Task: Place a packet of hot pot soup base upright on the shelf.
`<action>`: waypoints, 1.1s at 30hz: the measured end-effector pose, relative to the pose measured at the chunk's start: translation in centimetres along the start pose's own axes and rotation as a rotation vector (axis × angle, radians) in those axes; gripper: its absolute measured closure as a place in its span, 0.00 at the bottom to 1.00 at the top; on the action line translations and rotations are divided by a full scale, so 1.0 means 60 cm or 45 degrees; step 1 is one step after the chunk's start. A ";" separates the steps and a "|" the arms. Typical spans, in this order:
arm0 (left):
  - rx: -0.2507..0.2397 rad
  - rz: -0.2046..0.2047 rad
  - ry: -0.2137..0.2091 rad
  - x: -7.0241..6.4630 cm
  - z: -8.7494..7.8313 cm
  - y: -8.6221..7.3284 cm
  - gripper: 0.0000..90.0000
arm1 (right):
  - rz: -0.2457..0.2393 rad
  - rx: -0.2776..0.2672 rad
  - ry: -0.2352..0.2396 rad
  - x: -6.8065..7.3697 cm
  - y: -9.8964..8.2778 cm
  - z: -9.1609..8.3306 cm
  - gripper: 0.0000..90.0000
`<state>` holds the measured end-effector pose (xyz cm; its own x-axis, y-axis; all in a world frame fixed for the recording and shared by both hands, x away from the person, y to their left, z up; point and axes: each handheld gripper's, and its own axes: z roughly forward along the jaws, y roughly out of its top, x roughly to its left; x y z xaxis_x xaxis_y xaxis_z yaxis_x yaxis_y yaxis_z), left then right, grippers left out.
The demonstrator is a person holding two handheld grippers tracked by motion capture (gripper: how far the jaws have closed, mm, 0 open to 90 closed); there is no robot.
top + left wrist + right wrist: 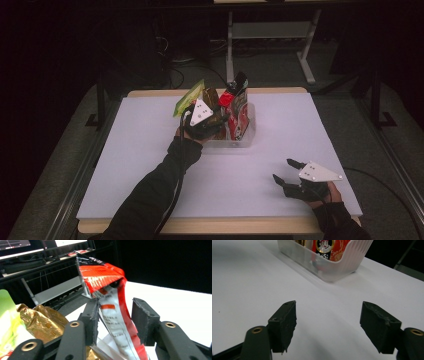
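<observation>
Left gripper (113, 317) at the clear ribbed plastic basket (248, 131) at twelve o'clock on the white tabletop (150, 150), fingers (91, 320) apart around the red-and-white foil snack packet (112, 312), one touching it, crumpled gold foil bag (42, 321) beside, right gripper (286, 171) at five o'clock, fingers apart, nothing between.

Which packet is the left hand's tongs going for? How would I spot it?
Find the clear plastic basket near the white table's far edge. The red-and-white snack packet stands inside, between the left tongs. Its neighbours are a crinkled gold packet and a green packet.
</observation>
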<state>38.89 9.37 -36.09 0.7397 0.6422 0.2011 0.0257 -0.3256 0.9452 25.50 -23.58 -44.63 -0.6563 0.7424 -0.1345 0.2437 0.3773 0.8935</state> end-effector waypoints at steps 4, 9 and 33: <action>0.025 0.048 -0.021 -0.003 -0.011 -0.001 0.58 | 0.002 0.004 -0.001 0.000 0.000 0.001 0.31; 0.029 0.085 -0.044 -0.005 -0.027 -0.003 0.53 | 0.003 0.010 0.004 0.000 0.000 0.002 0.31; 0.073 0.102 -0.010 0.001 -0.117 -0.067 0.32 | -0.023 0.031 0.027 0.003 0.001 0.005 0.33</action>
<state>34.12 15.60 -38.05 0.7463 0.6069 0.2732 0.0045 -0.4150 0.9098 25.58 -23.26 -44.72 -0.6759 0.7233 -0.1413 0.2489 0.4045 0.8800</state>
